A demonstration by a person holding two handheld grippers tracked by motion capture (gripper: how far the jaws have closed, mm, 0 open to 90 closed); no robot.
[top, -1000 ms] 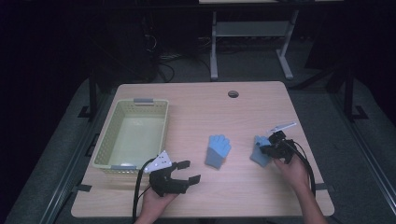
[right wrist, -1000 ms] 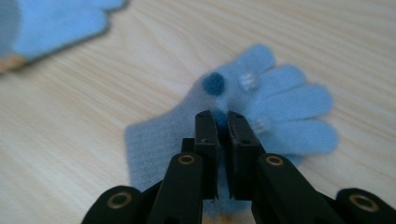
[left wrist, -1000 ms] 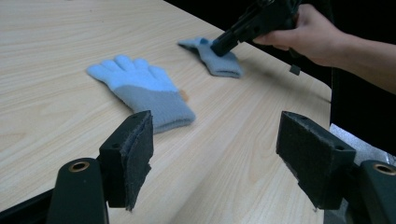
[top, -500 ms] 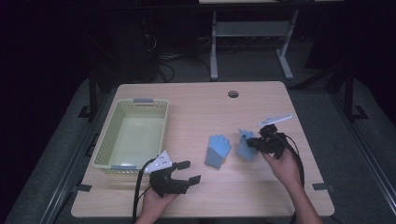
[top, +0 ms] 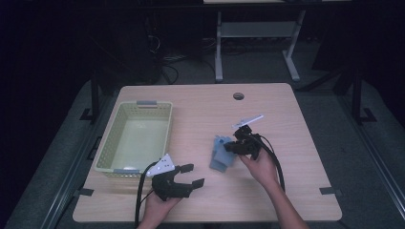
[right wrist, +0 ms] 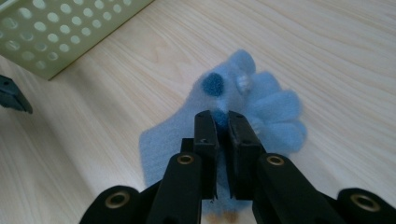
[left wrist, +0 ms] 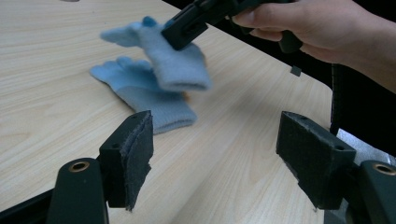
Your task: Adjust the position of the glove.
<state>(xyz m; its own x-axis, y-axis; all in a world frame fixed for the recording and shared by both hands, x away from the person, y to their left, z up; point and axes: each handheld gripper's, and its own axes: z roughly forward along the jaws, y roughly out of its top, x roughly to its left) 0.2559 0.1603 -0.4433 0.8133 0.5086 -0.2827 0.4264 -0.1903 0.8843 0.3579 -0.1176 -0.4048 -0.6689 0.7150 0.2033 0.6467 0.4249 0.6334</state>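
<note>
1. Centrally, the right claw (top: pixel 232 146) is clenching on a light blue glove (left wrist: pixel 175 63), its jaws pinching the fabric, as the right gripper view shows at close range (right wrist: pixel 223 122).
2. The right hand (top: pixel 260 162) is reaching in from the bottom edge, forearm angling up and leftward, with the tool pointing toward the left of the tabletop (top: pixel 205 100).
3. A second blue glove (left wrist: pixel 140 91) is lying flat on the tabletop directly beneath the held one; in the high view the two are overlapping near the centre.
4. The left claw (top: pixel 193 174) is resting released, jaws standing wide apart and gripping nothing, near the front edge.
5. The left hand (top: pixel 157 205) is holding its tool level, pointing right toward the gloves.
6. A pale green basket (top: pixel 107 148) is sitting at the left, just beyond the left claw.
</note>
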